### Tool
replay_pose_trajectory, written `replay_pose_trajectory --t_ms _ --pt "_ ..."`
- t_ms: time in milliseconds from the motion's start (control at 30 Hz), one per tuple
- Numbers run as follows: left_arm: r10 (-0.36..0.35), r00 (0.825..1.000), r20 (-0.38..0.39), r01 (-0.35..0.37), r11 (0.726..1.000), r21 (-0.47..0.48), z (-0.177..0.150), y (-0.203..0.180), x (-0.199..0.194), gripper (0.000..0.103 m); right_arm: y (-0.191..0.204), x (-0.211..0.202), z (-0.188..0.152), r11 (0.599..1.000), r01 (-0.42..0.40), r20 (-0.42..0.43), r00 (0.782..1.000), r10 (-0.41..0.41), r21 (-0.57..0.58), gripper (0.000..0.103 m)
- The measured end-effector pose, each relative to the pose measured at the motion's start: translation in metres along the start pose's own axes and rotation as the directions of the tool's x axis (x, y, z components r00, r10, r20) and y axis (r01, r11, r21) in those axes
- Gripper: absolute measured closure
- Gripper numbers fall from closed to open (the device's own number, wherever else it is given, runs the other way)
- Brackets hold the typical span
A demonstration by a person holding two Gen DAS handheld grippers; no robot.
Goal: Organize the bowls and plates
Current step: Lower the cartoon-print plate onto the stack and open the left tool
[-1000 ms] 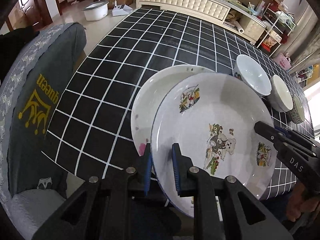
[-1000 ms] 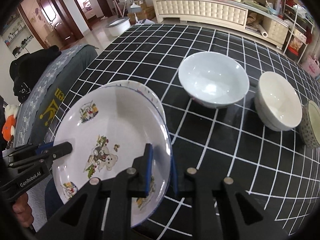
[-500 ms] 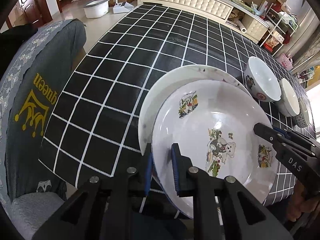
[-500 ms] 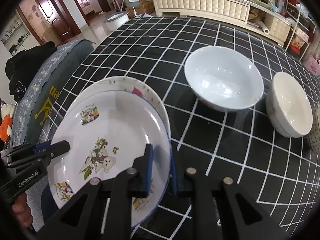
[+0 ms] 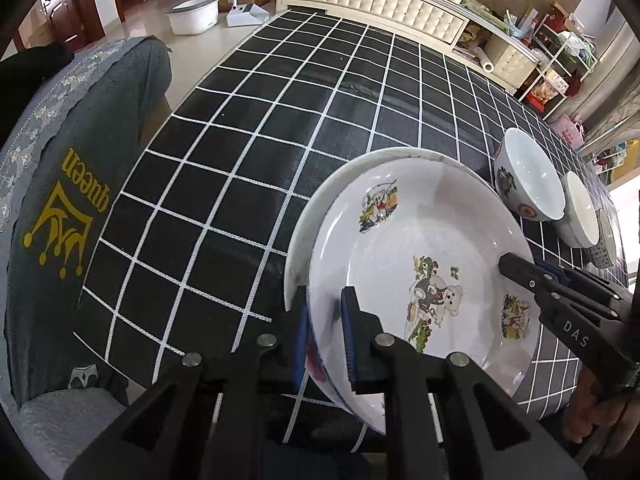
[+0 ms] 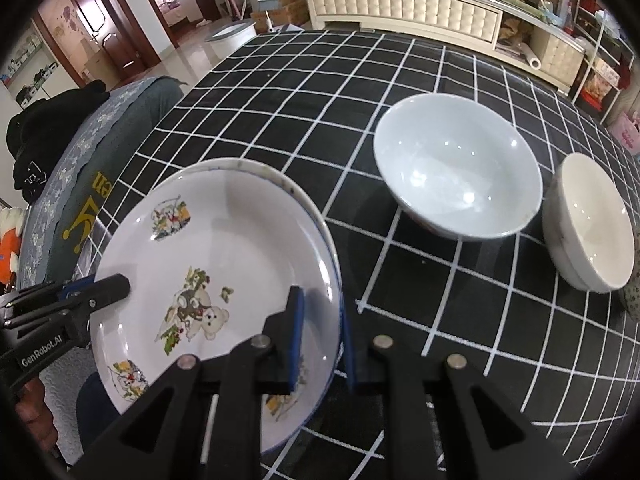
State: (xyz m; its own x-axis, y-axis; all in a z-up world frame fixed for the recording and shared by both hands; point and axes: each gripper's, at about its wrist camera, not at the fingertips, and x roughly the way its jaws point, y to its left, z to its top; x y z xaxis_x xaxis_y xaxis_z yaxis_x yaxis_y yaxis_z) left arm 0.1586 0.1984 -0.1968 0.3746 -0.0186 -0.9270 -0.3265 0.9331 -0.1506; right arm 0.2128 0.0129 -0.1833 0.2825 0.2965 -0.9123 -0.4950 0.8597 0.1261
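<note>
A white plate with cartoon pictures is held over a second white plate that lies on the checked table. My left gripper is shut on the cartoon plate's left rim; it also shows in the right wrist view. My right gripper is shut on its right rim and shows in the left wrist view. The lower plate is mostly hidden; only its far rim shows.
A large white bowl, a smaller cream bowl and a patterned bowl stand in a row to the right. A grey chair cover is at the table's left edge.
Both grippers have carried the cartoon plate forward and further over the lower plate, so less of the lower plate's rim shows. The bowls have not moved.
</note>
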Motion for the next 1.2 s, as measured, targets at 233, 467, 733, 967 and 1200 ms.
replay_pose_trajectory --t_ms 233,467,733,967,1200 --pt "0.079 0.996 0.049 -0.080 0.996 0.036 -0.006 -0.004 -0.015 0.075 0.004 -0.004 -0.005 1.000 0.027 -0.007 1.000 -0.027 -0.015 0.075" --pt "0.051 0.994 0.101 -0.057 0.997 0.051 -0.008 -0.011 -0.040 0.061 -0.002 -0.020 -0.012 0.999 0.021 0.021 1.000 -0.021 0.027 0.047" --pt "-0.001 0.987 0.159 -0.021 0.990 0.141 -0.010 -0.052 -0.069 0.046 -0.014 -0.058 -0.014 0.999 0.010 0.094 0.995 -0.014 0.037 0.038" --pt "-0.062 0.980 0.191 0.025 0.981 0.191 -0.003 -0.086 -0.093 0.043 -0.035 -0.102 -0.009 0.999 0.018 0.163 0.986 -0.022 0.029 0.038" --pt "-0.109 0.972 0.207 0.054 0.965 0.258 0.011 -0.116 -0.108 0.043 -0.051 -0.133 0.004 0.999 0.021 0.217 0.976 -0.027 0.028 0.038"
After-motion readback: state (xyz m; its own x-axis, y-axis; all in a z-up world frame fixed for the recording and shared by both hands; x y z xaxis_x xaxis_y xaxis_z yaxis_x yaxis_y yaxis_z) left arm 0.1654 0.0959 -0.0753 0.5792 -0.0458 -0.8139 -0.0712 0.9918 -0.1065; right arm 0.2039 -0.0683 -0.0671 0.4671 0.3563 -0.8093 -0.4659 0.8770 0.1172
